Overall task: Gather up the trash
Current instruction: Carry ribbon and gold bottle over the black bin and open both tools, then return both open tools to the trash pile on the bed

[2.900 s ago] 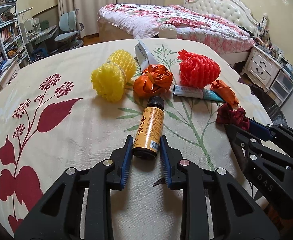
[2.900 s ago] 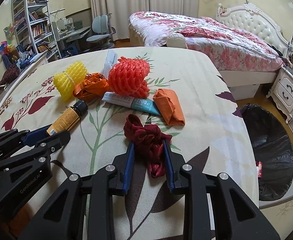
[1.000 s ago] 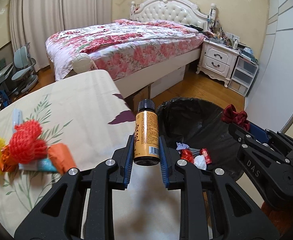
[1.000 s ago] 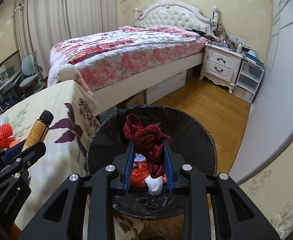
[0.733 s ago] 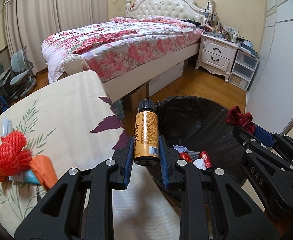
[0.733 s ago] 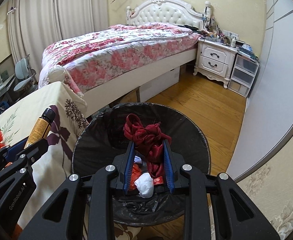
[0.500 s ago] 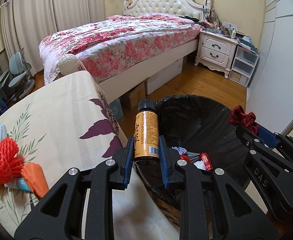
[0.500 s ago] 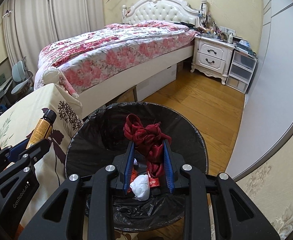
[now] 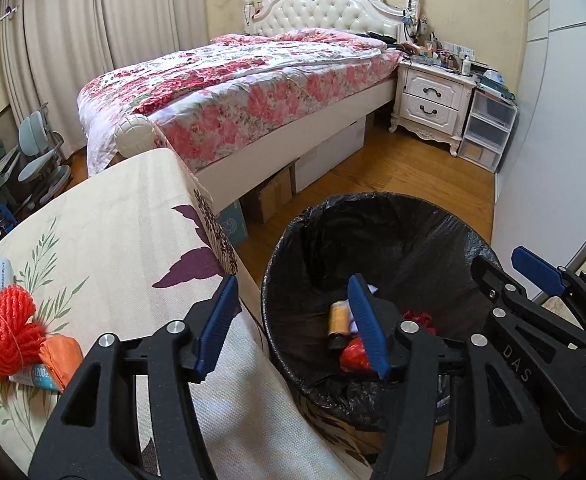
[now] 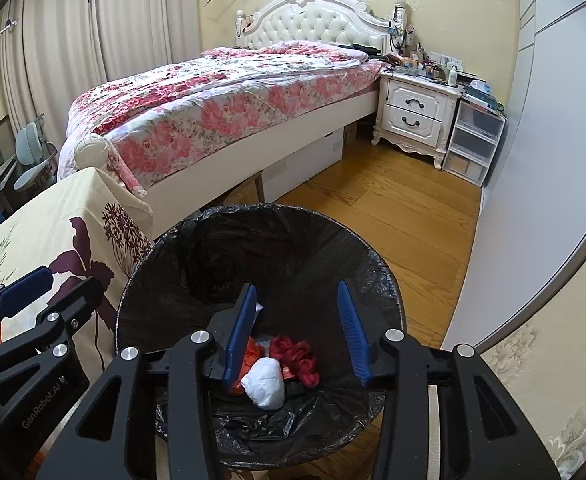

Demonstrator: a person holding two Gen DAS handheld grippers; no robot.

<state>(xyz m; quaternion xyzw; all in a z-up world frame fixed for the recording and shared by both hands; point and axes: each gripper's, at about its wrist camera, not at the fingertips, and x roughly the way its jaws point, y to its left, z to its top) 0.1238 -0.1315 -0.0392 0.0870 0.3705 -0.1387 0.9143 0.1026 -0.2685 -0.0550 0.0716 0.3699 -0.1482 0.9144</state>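
Note:
A round bin lined with a black bag (image 9: 389, 216) (image 10: 253, 232) stands on the floor beside the table. My left gripper (image 9: 293, 312) is open and empty at the bin's near left rim. The amber bottle (image 9: 338, 322) lies inside the bin among red scraps. My right gripper (image 10: 297, 320) is open and empty above the bin. The dark red cloth (image 10: 295, 356) lies at the bottom next to a white wad (image 10: 265, 380). On the table at the left sit a red foam net (image 9: 9, 332), an orange wrapper (image 9: 59, 360) and a tube (image 9: 35, 376).
The table with a flowered cream cloth (image 9: 113, 240) ends just left of the bin. A bed (image 9: 253, 92) stands behind, with boxes under it. A white nightstand (image 9: 433, 100) and plastic drawers (image 9: 489, 132) stand at the far right. A pale wall (image 10: 533, 160) rises right of the bin.
Both grippers have opened. The amber bottle has dropped from my left gripper into the bin and the dark red cloth has dropped from my right gripper into the bin.

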